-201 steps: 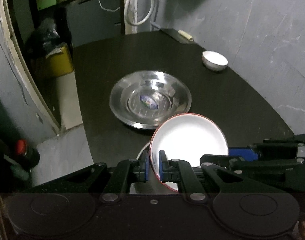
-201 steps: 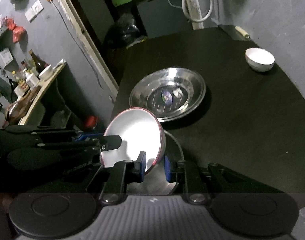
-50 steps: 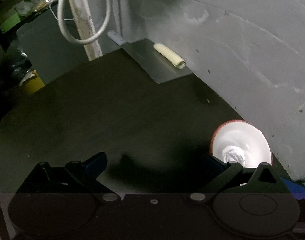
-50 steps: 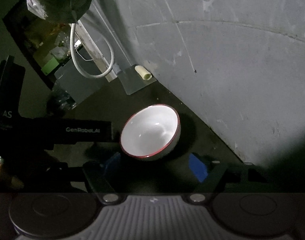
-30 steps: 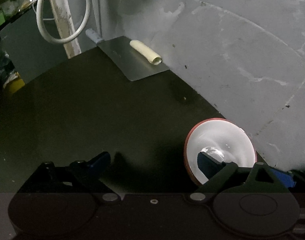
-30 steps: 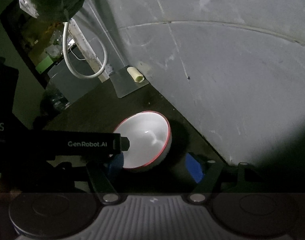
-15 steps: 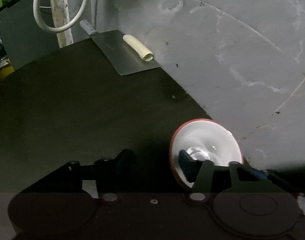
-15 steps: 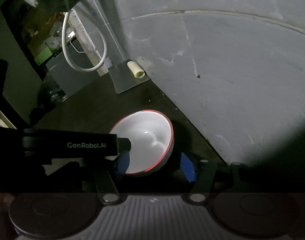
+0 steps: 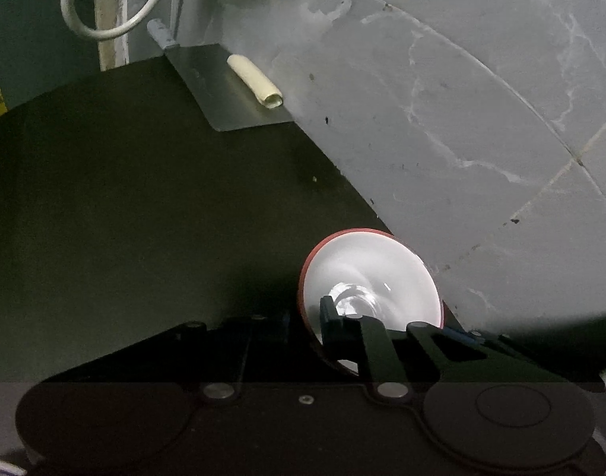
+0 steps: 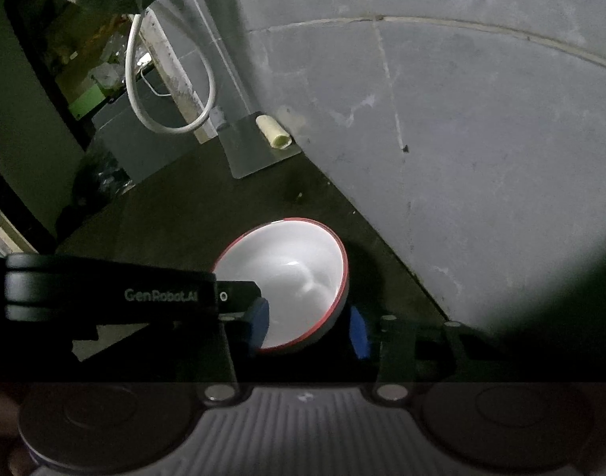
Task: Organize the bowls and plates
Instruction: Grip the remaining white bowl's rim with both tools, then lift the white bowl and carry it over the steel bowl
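Note:
A white bowl with a red rim (image 9: 376,273) stands on the dark round table (image 9: 144,218), close to the grey wall. My left gripper (image 9: 304,317) is shut on its left rim, one finger inside the bowl and the other outside. In the right wrist view the same bowl (image 10: 291,273) lies just ahead. My right gripper (image 10: 308,329) has its jaws closing, the bowl's near edge between the blue pads (image 10: 359,331), with the right pad still apart from the wall. The left gripper's black housing (image 10: 112,293) reaches in from the left.
A flat metal sheet (image 9: 227,95) with a cream roll (image 9: 255,81) on it lies at the table's far edge. The grey wall (image 9: 461,139) runs along the table's right side, right behind the bowl. A white cable loop (image 9: 104,20) hangs at the back.
My left gripper's jaws have closed from wide apart onto the bowl's rim. My right gripper's pads have drawn in around the bowl. Both hands stayed about where they were.

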The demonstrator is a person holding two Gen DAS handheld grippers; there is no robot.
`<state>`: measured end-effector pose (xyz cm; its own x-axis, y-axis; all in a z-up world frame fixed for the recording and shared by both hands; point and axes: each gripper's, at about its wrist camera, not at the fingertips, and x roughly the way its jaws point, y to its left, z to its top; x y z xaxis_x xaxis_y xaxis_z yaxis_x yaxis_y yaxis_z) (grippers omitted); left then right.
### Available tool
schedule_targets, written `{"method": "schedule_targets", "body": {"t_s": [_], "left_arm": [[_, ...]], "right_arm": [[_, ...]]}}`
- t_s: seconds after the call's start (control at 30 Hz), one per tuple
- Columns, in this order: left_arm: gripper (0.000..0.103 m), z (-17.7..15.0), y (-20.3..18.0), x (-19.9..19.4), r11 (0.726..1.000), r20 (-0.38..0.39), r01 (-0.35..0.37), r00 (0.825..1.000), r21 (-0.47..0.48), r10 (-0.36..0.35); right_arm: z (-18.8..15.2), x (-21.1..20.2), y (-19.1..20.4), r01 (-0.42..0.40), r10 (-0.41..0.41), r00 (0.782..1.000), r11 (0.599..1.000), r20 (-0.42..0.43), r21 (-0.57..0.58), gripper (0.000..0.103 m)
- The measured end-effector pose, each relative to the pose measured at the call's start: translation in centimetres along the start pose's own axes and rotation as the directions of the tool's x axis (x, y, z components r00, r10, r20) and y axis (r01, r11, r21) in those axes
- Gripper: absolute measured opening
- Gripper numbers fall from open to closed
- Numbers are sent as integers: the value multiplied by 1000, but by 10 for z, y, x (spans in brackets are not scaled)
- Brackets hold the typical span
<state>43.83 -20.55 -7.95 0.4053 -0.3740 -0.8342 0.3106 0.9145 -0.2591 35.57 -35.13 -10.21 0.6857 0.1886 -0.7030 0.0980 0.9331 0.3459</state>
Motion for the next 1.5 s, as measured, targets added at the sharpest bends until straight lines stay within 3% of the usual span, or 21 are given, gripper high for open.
{"method": "schedule_targets", "body": {"t_s": [0.53,0.7,1.1,1.5], "left_arm": [[13,-46,11,-36,995,-30,-22,999,-101,19],[10,-65,9,-56,996,-19,-25,1000,-90,23],[10,-106,7,-134,994,119,15,993,-108,-2],[10,-154,28,-228,988,273,-9,961,-155,51]], "right_arm": [[-30,-29,12,-56,52,996,997,-69,-54,31],[-46,-46,12,-66,64,995,997,-78,-26,20],[-71,-122,48,-75,76,997,992,3,-101,19],[-94,-186,116,-146,162,985,969,65,-197,19]]}}
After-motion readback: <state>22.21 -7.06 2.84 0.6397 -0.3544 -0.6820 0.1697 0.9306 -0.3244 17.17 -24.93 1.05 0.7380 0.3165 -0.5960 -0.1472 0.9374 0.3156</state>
